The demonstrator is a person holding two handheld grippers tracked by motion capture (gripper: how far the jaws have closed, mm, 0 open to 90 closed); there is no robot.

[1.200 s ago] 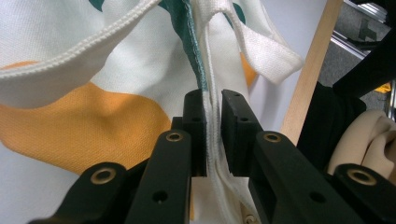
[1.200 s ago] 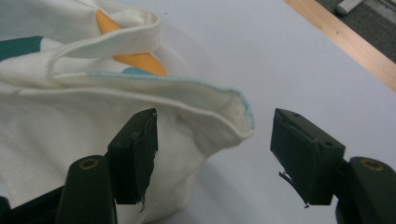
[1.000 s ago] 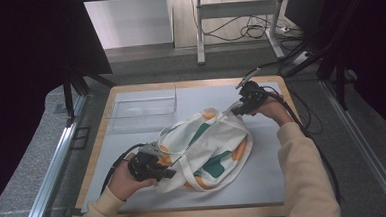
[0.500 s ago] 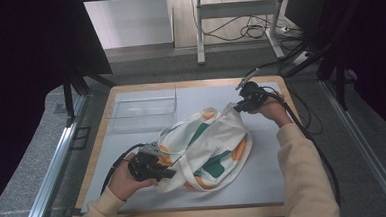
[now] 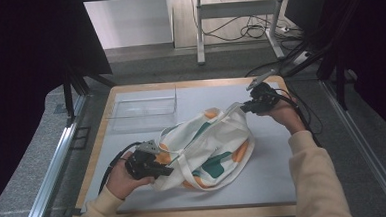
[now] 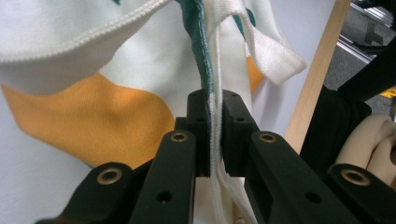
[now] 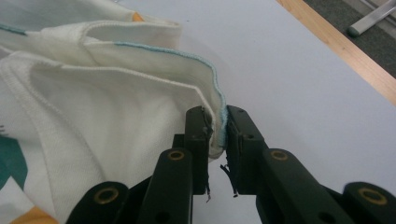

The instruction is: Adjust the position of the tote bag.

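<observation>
Since a second ago the right gripper (image 7: 215, 135) has just closed on the tote bag's (image 5: 208, 148) hem and lifted it slightly; left gripper (image 6: 214, 128) pinches the opposite seam. Soft, light, floppy cloth mid-table: grip stitched edges.

My right gripper (image 5: 244, 106) is drawing away from the middle of the table toward its far right corner and rising a little, taking the bag's (image 5: 208, 148) edge with it, so that corner of the cloth is stretching out into a taut point. My right jaws have just been closing, and the hem is now pinched between them.
</observation>
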